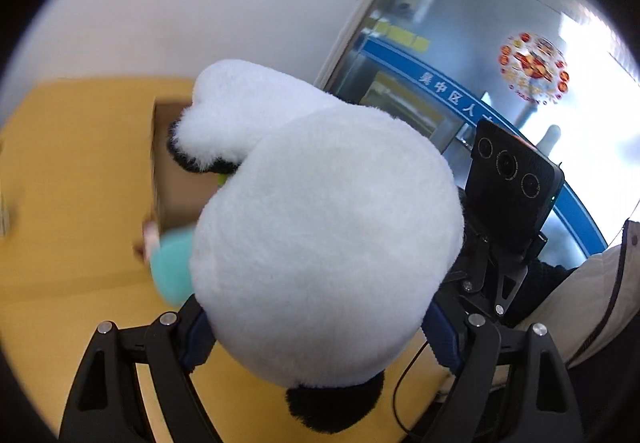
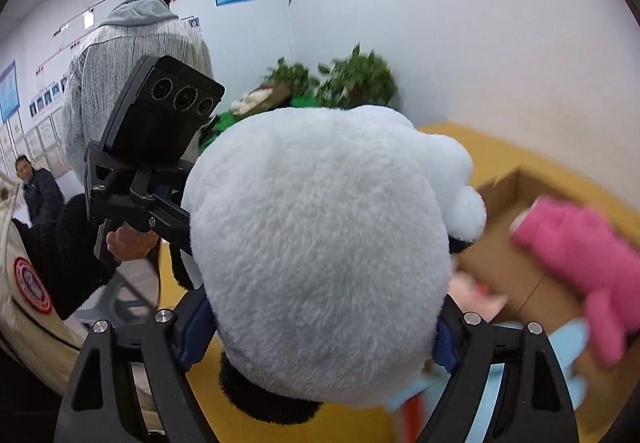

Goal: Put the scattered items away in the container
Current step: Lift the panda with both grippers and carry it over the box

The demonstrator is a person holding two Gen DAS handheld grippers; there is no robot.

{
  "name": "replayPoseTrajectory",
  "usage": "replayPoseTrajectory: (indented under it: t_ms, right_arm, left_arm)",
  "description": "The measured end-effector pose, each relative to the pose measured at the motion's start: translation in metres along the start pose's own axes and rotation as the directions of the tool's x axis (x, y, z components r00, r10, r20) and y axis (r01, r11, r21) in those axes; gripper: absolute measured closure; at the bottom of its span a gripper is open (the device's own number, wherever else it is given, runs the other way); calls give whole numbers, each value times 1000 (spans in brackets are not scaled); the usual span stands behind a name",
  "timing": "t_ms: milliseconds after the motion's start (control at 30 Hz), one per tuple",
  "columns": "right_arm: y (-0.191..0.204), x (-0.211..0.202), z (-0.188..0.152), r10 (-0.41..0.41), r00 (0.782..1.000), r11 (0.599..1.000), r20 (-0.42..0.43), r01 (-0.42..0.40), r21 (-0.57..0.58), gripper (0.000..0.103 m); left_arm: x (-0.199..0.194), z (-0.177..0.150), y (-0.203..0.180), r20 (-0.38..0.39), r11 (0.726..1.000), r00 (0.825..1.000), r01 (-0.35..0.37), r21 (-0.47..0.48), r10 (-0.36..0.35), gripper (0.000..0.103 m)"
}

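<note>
A large white plush panda [image 1: 320, 227] with black patches is gripped from two sides above a yellow bench [image 1: 68, 203], filling most of both wrist views. The left gripper [image 1: 316, 327] has its jaws spread wide and pressed into the toy's white body, and the right gripper [image 2: 324, 327] clamps the same toy in like fashion, its blue pads sunk into the fur on either side. Behind the panda stands an open cardboard box [image 2: 516, 263] on the bench, the container for the tidy-up; inside it, at the far side from the panda, lies a pink plush toy [image 2: 580, 263]. Just beside the box, partly hidden by the panda, a pale blue plush [image 2: 572, 355] and a smaller light pink toy [image 2: 476, 291] rest against the box's near wall. In the left wrist view the box sits left of the panda with a teal soft item [image 1: 172, 267] at its near corner. Potted green plants [image 2: 356, 79] stand beyond the panda, and a person in a grey hooded top [image 2: 132, 75] stands with back turned.
</note>
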State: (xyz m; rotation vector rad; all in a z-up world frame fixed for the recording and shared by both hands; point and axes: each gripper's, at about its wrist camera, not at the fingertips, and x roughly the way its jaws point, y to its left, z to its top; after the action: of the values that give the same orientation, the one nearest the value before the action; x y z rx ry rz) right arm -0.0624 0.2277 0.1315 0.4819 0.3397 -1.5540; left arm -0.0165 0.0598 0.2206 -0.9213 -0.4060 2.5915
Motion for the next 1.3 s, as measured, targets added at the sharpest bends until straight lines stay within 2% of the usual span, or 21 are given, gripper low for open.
replayPoseTrajectory:
  t_ms: [67,200,333,433,567,700,900,1067,1300]
  right_arm:
    - [-14,-16,27,-55,998,997,44,57,-52,14]
    - [-56,-31,73,-118,988,989,104,126,-78,14]
    - [-110,-23,101,-158,978,985,134,166,-54,14]
    - [-149,-9,101,-184,974,982,129,187,-14,14]
    - [-189,19,79,-191,977,980,91,185,68,14]
    - [-218,44,48,-167,985,978,37,161,130,14]
    - [-237,91,9,-97,991,973,-89,113,201,14]
    - [-243,116,-15,-60,983,967,-174,101,234,14]
    - [-248,130,-26,-2,952,966,-306,82,247,14]
  left_arm:
    - [3,41,2,21,998,1000,6,60,-7,17]
    - [24,108,20,39,994,999,22,110,-27,17]
    - [62,153,54,29,994,998,52,94,-55,17]
    - [94,164,82,-9,995,997,76,62,-75,17]
    - [138,156,120,-60,995,993,103,4,-102,17]
    - [169,132,154,-111,991,986,116,-68,-123,17]
    - [203,90,189,-197,982,973,88,-166,-121,17]
    - [221,66,208,-233,966,961,87,-244,-146,17]
    - [226,46,208,-285,969,950,57,-240,-127,17]
